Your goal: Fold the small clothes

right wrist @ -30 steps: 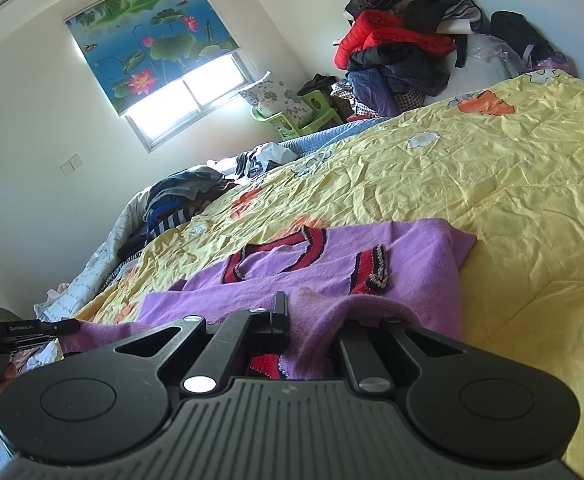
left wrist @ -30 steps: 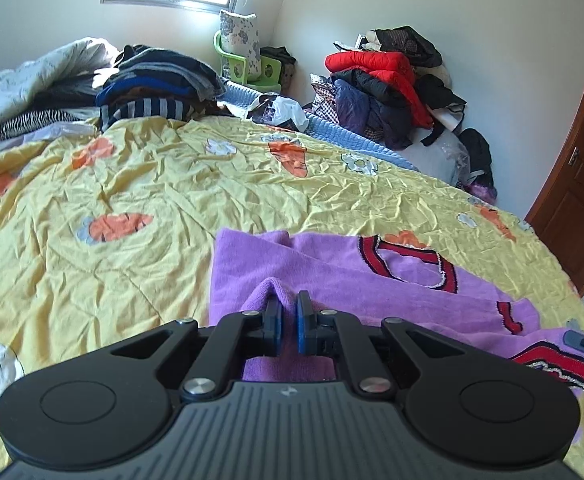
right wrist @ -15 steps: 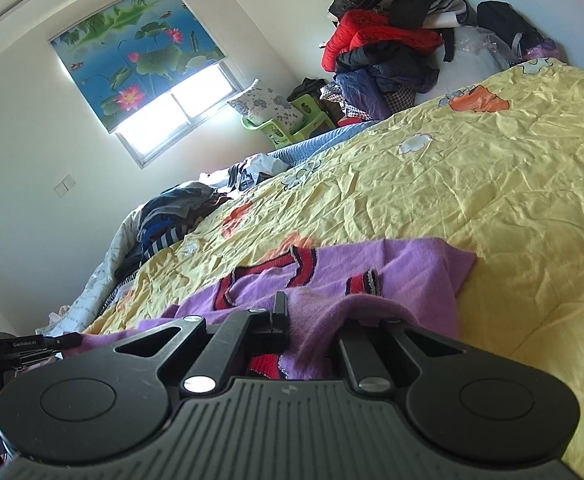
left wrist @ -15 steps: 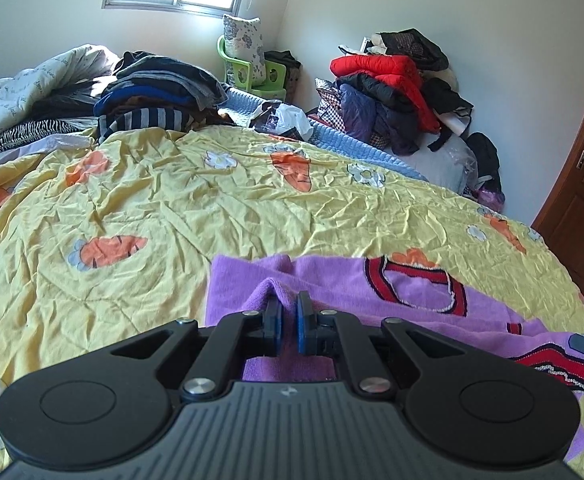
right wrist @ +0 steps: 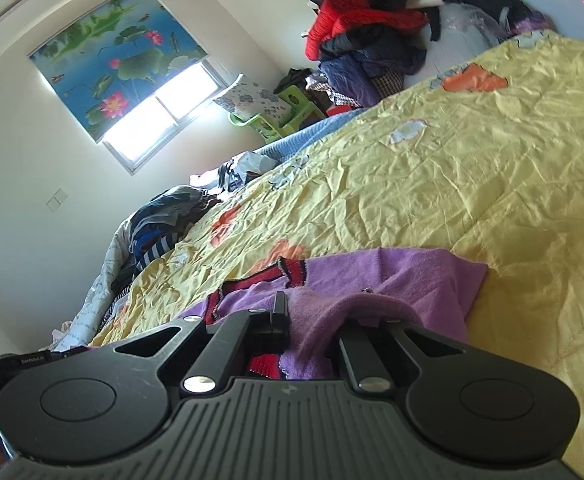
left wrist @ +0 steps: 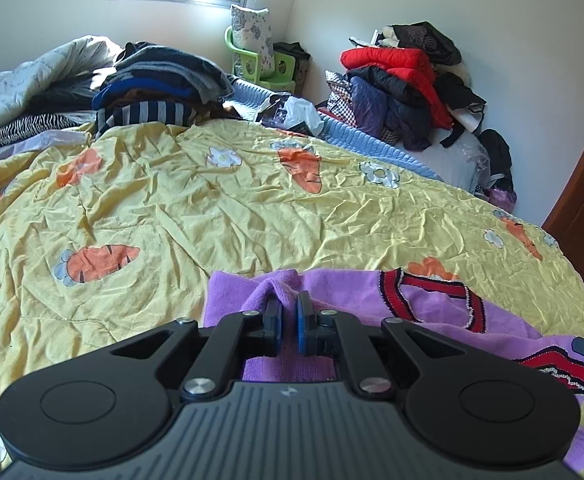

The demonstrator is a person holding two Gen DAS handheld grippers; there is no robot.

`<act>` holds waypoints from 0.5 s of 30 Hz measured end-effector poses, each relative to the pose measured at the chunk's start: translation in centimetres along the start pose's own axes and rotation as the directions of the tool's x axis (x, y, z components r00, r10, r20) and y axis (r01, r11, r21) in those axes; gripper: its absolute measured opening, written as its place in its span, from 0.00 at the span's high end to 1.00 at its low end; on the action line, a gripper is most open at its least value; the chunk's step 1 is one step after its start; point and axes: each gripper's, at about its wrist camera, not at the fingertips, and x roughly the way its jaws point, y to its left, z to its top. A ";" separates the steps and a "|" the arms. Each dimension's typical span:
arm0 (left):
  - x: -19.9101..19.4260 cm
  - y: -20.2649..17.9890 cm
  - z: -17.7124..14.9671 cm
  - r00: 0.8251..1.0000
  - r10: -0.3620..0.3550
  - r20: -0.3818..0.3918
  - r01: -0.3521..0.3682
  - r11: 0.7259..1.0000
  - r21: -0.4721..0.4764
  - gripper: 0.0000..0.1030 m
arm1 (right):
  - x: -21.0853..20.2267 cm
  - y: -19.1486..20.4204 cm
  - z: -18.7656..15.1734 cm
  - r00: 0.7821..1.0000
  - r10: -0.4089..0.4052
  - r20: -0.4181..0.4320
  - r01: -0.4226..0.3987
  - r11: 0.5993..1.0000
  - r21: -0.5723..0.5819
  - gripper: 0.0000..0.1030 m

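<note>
purple sweater on yellow bedspread, pinched in both grippers' jaws

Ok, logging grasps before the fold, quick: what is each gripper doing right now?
Left gripper: closed, pinching a fold of the purple sweater.
Right gripper: closed on the purple sweater, fabric draped over one finger.

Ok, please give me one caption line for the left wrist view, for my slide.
Left hand-held gripper pinches a fold of the purple sweater on the yellow carrot-print bedspread.
</note>
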 end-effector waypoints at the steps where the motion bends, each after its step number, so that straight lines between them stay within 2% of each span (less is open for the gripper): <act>1: 0.3 0.0 0.0 1.000 0.003 -0.003 -0.003 1.000 0.000 0.93 | 0.3 -0.2 0.1 1.000 0.000 -0.003 0.000 1.000 0.007 0.91; 15: 4.3 0.2 0.4 0.998 0.034 -0.056 -0.033 0.999 0.005 0.93 | 4.0 -1.5 1.0 0.999 -0.027 -0.044 0.028 0.999 0.029 0.91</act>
